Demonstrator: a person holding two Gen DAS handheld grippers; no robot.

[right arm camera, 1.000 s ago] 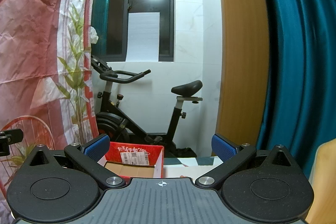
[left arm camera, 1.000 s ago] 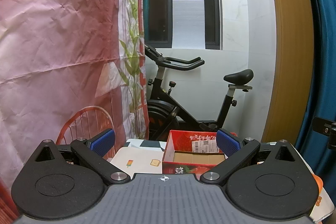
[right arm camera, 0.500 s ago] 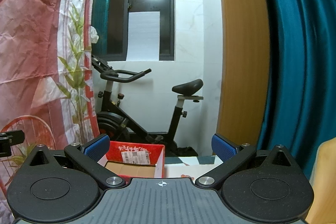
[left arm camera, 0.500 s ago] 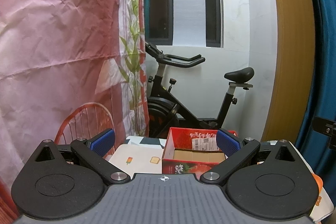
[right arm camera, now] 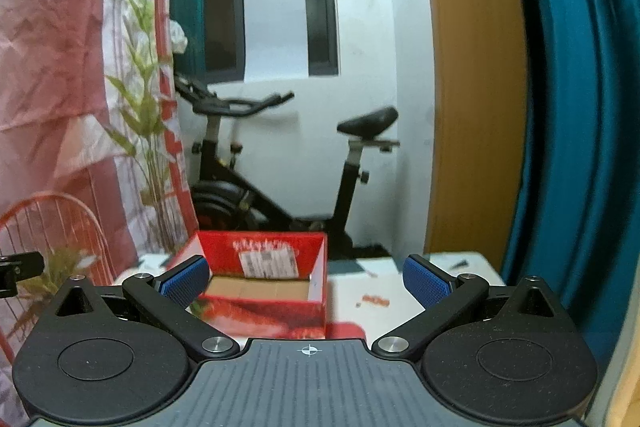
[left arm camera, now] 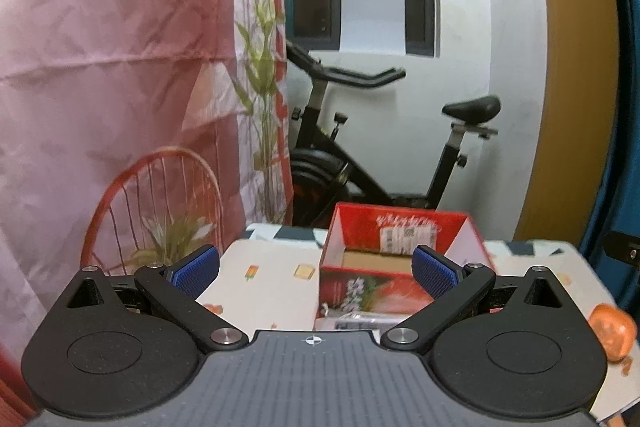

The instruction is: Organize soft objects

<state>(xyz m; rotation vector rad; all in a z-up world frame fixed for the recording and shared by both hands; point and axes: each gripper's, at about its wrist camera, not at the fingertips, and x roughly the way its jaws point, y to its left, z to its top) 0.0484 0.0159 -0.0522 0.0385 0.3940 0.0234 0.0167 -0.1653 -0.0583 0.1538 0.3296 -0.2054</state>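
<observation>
A pink printed curtain [left arm camera: 112,67] fills the left of both views, with a teal curtain [right arm camera: 572,107] on the right and an exercise bike [left arm camera: 380,147] against the white wall behind. Nearer is the surface [left arm camera: 272,279], covered in a light cloth printed with small pictures. On it stands an open red cardboard box [left arm camera: 400,263], its brown floor bare as far as the views show; it is probably where the soft things are meant to go.

An orange, rounded soft object [left arm camera: 612,331] sits at the right edge of the surface in the left wrist view, well apart from the box. It is partly cut off and too blurred to name. No other soft object shows clearly.

The left tool [left arm camera: 316,269] hangs over the near side of the surface with its jaws spread wide and nothing between them. The right tool [right arm camera: 306,281] is likewise wide apart and empty, pointed at the box.

The risks, as I judge them: the orange thing lies close to the surface edge, so a sideways nudge from a finger could push it off. The box looks light, and a tool lowered carelessly could catch its rim and tip or slide it. Both views are blurred, so aim may be poor.
</observation>
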